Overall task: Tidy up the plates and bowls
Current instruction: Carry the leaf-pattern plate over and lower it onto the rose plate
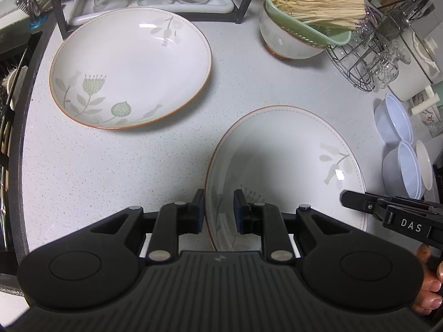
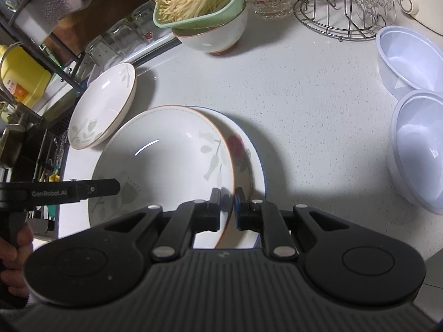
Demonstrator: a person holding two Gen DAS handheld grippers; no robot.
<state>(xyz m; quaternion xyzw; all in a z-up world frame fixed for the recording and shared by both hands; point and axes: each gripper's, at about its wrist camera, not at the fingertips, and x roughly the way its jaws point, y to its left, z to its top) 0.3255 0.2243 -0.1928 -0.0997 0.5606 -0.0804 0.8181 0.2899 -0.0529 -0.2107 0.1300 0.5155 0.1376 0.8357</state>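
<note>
A cream deep plate with green flower prints (image 1: 290, 160) (image 2: 166, 166) is held by both grippers at opposite rims. My left gripper (image 1: 218, 207) is shut on its near-left rim, one pad inside the plate and one outside. My right gripper (image 2: 227, 207) is shut on its right rim; it enters the left wrist view as a black arm (image 1: 344, 197). The left gripper (image 2: 117, 186) reaches in from the left in the right wrist view. Under the held plate lies a blue-rimmed plate with a red rose (image 2: 243, 149); whether they touch I cannot tell. A matching flower plate (image 1: 130, 66) (image 2: 102, 105) sits farther back on the counter.
A ceramic bowl (image 1: 290, 41) (image 2: 216, 36) carrying a green strainer of noodles (image 1: 304, 0) stands at the back. A wire rack with glassware (image 1: 360, 66) (image 2: 332, 19) and two white plastic bowls (image 2: 409, 55) (image 2: 418, 149) are on the right. A sink edge (image 1: 16, 110) runs along the left.
</note>
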